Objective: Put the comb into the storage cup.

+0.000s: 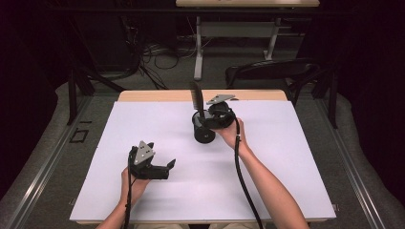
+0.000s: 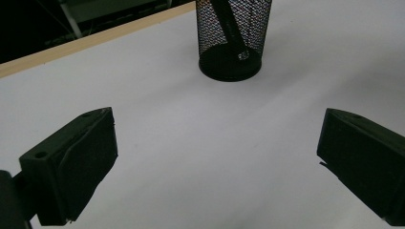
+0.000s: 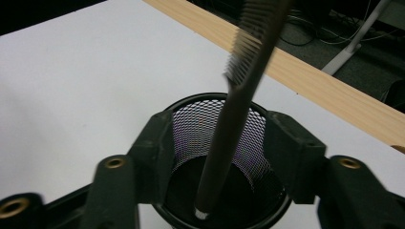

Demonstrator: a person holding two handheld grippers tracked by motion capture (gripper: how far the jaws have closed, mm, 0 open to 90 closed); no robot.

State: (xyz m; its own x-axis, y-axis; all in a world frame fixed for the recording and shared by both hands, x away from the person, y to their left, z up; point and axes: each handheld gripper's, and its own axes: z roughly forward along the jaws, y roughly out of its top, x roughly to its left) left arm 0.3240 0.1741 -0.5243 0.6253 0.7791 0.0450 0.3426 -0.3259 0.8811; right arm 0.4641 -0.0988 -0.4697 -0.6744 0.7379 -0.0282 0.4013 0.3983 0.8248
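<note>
Upright on the white counter (image 1: 157, 200) stands a black mesh cup (image 1: 204, 129), round, with a solid dark base and open wire walls. Inside it is one thing: a black comb (image 1: 197, 99), its handle end down on the cup's floor and its toothed end rising well above the rim, leaning toward the far side. From the left tool's view the handle shows through the mesh, slanting across the cup (image 2: 231, 40) to rest near the edge of the base.

From the right tool's view, the comb's (image 3: 239, 109) shaft runs up out of the cup (image 3: 217, 143) between the two jaws of the right tool (image 3: 224, 152). Those jaws stand apart on either side of the shaft, above the cup's opening, and do not press on it. In the high view the right tool (image 1: 210, 119) sits just at the cup's rim.

The left tool (image 1: 165, 167) lies nearer the person, well apart from the cup, its jaws wide apart with only bare counter between them.
</note>
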